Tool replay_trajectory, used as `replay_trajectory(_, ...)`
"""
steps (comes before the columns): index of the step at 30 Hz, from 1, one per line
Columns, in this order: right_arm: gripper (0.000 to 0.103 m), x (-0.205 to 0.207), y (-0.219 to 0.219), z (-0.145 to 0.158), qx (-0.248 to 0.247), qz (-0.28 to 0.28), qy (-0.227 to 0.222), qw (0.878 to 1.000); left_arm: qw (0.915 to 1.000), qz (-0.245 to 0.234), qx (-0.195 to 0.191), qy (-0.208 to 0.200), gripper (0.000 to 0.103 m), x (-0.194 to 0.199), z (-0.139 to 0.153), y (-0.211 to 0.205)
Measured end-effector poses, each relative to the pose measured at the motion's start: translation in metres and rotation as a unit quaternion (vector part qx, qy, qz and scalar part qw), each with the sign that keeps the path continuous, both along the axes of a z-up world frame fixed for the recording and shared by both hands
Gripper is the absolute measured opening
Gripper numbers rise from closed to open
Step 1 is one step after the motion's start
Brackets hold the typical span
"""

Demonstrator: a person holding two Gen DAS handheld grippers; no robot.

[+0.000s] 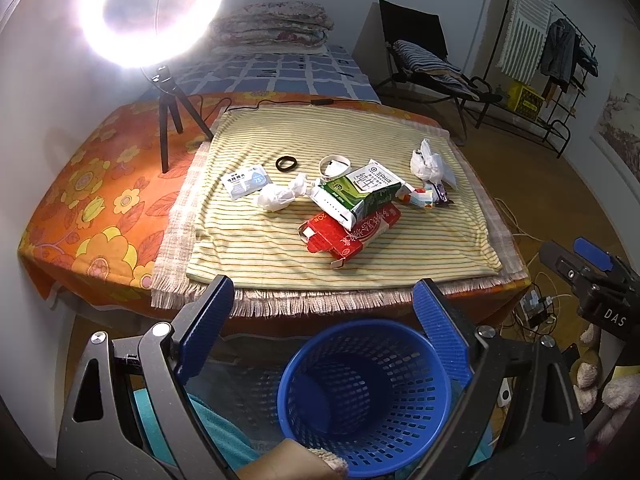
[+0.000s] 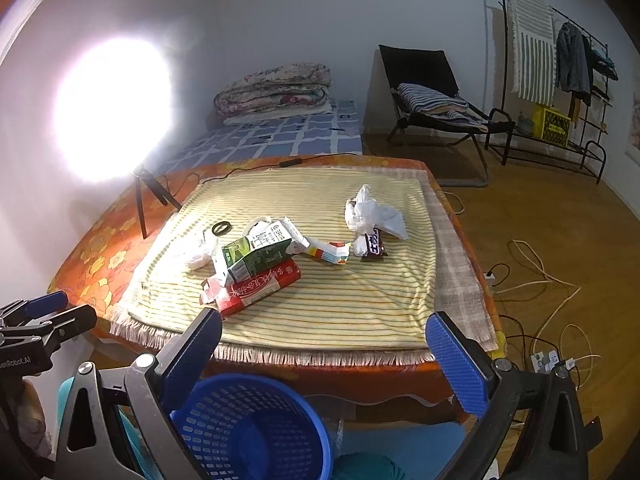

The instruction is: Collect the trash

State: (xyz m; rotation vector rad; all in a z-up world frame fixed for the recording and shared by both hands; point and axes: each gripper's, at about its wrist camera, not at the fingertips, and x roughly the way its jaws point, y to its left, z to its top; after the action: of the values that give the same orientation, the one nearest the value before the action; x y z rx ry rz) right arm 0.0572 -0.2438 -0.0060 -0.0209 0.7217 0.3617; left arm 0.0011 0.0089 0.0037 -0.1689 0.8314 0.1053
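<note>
Crowding striped cloth (image 1: 344,240): cartons, wrappers, tissue, ring light (image 1: 152,12) beside

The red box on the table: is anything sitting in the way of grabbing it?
Yes. The green milk carton lies on the red box's far end. The near end is bare, and nothing stands between it and either open tool, left or right.

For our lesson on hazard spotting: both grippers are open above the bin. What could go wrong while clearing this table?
1. The green milk carton lies on the red cardboard box; grabbing one may drag the other.
2. The blue mesh bin sits below the table edge, so drops may miss.
</note>
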Motion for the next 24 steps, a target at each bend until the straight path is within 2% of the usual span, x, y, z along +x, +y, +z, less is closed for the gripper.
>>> replay_trajectory(24, 0.103, 0.0045, 0.0068, -0.0093, 0.003, 0.005, 0.012, 1.000, 1.0000, 0.000, -0.003, 0.002, 0.093, 0.0010, -0.0010, 0.0022)
